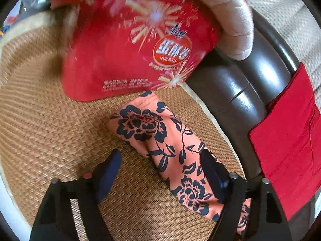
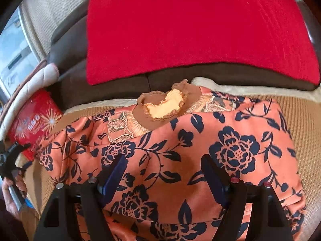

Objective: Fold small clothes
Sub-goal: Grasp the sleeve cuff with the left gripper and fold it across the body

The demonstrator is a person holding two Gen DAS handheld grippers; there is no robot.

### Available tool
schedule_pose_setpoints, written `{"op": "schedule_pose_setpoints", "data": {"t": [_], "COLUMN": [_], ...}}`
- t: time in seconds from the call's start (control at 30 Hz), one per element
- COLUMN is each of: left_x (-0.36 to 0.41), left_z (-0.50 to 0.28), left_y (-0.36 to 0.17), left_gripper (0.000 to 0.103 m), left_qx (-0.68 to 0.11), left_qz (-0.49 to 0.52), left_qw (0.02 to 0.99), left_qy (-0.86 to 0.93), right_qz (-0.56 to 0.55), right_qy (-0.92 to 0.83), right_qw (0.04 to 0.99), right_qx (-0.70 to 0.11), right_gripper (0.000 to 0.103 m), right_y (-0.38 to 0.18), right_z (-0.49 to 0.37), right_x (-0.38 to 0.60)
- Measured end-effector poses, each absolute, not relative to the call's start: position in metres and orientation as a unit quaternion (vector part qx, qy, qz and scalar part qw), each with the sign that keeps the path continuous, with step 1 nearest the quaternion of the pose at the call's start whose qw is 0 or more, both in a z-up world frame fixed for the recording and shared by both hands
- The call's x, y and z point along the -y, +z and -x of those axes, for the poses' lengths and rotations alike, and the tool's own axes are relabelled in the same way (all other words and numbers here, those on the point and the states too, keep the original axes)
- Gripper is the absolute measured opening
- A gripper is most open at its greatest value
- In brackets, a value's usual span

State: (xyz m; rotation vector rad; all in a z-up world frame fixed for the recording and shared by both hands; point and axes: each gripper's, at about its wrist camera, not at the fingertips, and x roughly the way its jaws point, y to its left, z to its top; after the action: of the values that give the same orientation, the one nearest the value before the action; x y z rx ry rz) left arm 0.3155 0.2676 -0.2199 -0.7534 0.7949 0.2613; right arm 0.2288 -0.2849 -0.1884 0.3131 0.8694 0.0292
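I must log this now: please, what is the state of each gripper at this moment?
Left gripper: open, holding nothing; fingers over the sleeve of the floral top.
Right gripper: open, holding nothing; fingers above the floral top's body.

Each camera rides just behind its claw, angled steeply down and close over the woven mat [image 1: 50, 120]. Both views share the floral top [image 2: 180, 150], red tin [image 1: 130, 50] and red cloth [image 2: 190, 30].
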Motion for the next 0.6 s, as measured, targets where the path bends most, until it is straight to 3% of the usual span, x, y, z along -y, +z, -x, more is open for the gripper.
{"op": "schedule_pose_setpoints", "data": {"t": [0.13,0.23,0.33,0.47,0.6], "left_x": [-0.268,-0.269,-0.271,-0.267,-0.253], "left_z": [-0.331,-0.344,-0.354,-0.362,-0.358], "left_y": [-0.228,-0.238,-0.245,-0.256,-0.232], "left_gripper": [0.078,0.071,0.050,0.012,0.007], "left_qx": [-0.385,-0.393,-0.395,-0.395,-0.360], "left_qz": [0.368,0.385,0.395,0.415,0.387], "left_qw": [0.838,0.827,0.822,0.814,0.845], "left_qy": [0.117,0.114,0.112,0.091,0.079], "right_qz": [-0.138,-0.139,-0.144,-0.153,-0.160], "right_qy": [0.007,0.007,0.003,-0.002,-0.007], "right_qw": [0.901,0.904,0.905,0.904,0.907], "right_qx": [-0.412,-0.404,-0.400,-0.400,-0.389], "right_gripper": [0.079,0.079,0.079,0.079,0.079], "right_y": [-0.188,-0.187,-0.188,-0.191,-0.188], "right_z": [-0.228,-0.228,-0.228,-0.231,-0.229], "right_x": [0.288,0.292,0.298,0.304,0.311]}}
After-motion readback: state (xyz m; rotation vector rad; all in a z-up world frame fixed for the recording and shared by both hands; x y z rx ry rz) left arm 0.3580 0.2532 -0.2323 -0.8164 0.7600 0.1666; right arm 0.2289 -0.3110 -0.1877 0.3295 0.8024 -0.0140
